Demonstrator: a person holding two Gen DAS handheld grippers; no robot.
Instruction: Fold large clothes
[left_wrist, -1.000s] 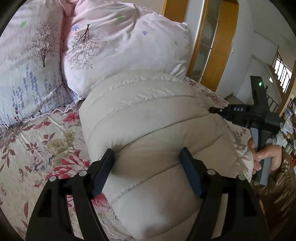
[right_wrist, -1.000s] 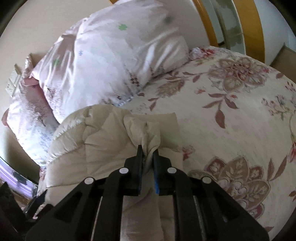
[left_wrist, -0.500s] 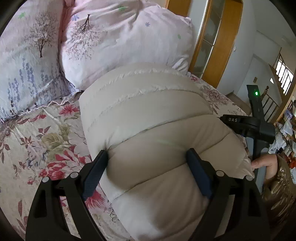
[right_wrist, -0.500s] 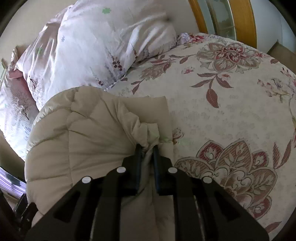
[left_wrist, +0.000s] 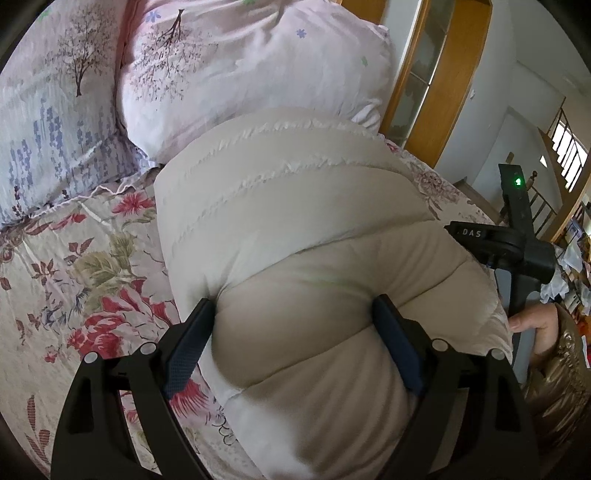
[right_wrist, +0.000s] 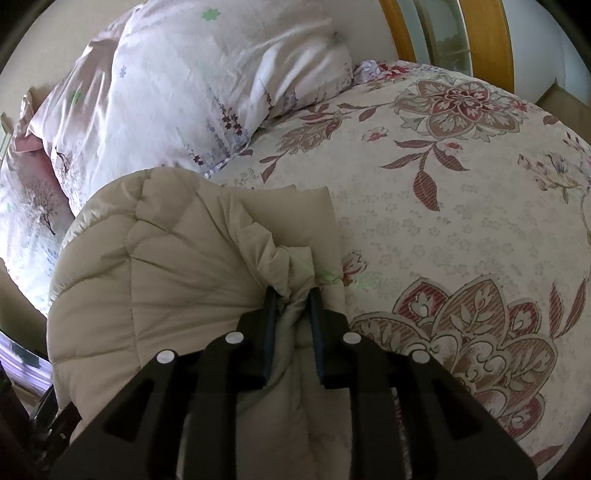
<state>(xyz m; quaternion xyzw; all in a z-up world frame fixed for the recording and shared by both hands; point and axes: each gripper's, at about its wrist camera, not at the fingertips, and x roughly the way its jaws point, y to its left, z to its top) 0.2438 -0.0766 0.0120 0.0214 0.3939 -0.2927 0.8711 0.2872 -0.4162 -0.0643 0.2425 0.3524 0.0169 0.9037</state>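
1. Big floral bedspread (left_wrist: 74, 266) fills the scene, and everything else is placed against it.
2. Up at its head end, two pillows: a pink tree-print pillow (left_wrist: 251, 74) and, beside it, a lavender-print pillow (left_wrist: 48, 122).
3. Centre stage on the bedspread, the beige puffer jacket (left_wrist: 295, 229), folded into a thick quilted bundle, its far edge touching the pink pillow.
4. Left gripper (left_wrist: 295, 325) over the bundle's near end, jaws spread wide; both blue pads (left_wrist: 188, 343) press into a fat roll of the jacket bulging between them.
5. Right gripper (right_wrist: 291, 306) at the jacket's other side, beside bare bedspread; its jaws stand narrow and are opening, with a bunched pinch of jacket fabric between the fingers (right_wrist: 269, 325), pads touching it.
6. Seen from the left wrist camera, a hand (left_wrist: 532, 325) in a shiny brown sleeve (left_wrist: 557, 384) grips that right gripper's handle.
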